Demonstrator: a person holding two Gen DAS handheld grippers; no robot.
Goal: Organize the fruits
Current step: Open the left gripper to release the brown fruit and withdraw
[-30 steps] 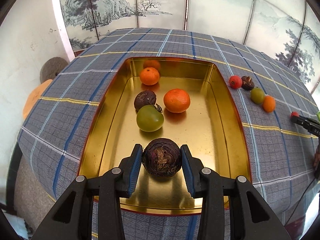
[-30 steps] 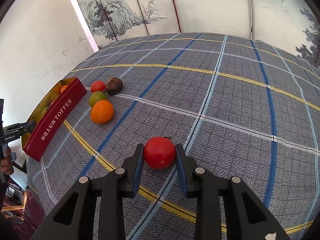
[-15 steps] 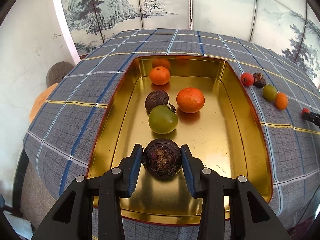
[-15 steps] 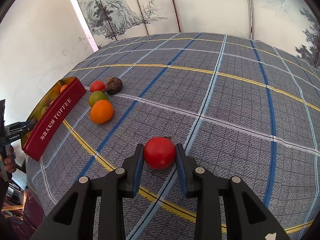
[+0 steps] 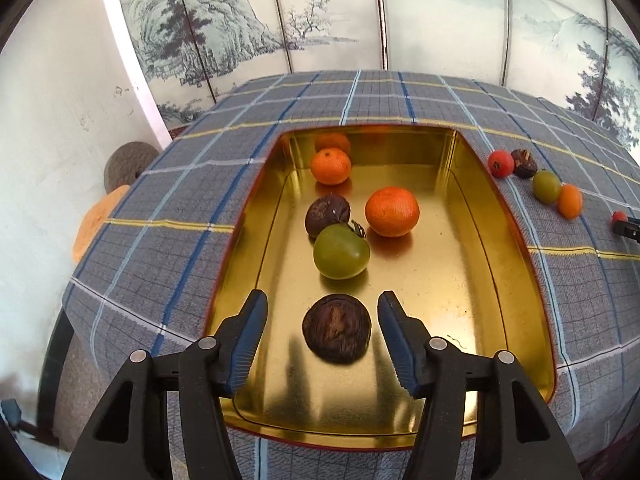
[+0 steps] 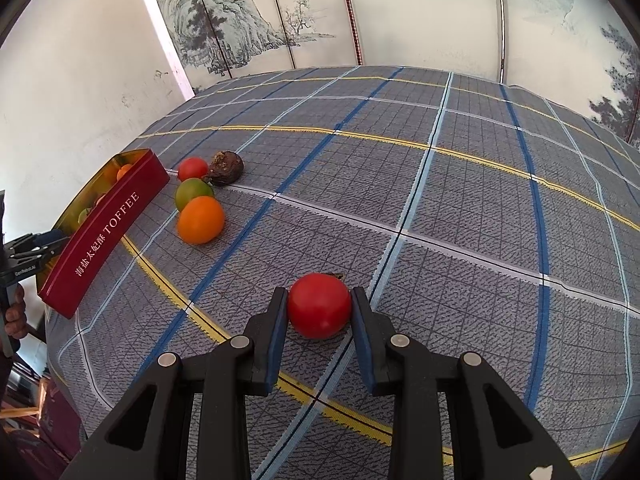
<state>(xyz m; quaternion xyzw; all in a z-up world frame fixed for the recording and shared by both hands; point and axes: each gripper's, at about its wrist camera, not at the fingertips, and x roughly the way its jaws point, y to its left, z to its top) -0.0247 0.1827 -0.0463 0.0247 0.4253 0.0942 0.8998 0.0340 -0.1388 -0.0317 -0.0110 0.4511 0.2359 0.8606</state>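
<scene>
Left tongs just opened, dark fruit lying loose between them in tin. Right tongs clenched on red fruit on cloth. Five fruits in tin; four more wait beside it.

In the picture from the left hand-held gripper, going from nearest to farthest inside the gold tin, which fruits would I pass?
Dark wrinkled fruit between the open jaws → green fruit → large orange → small orange by the far wall.
</scene>
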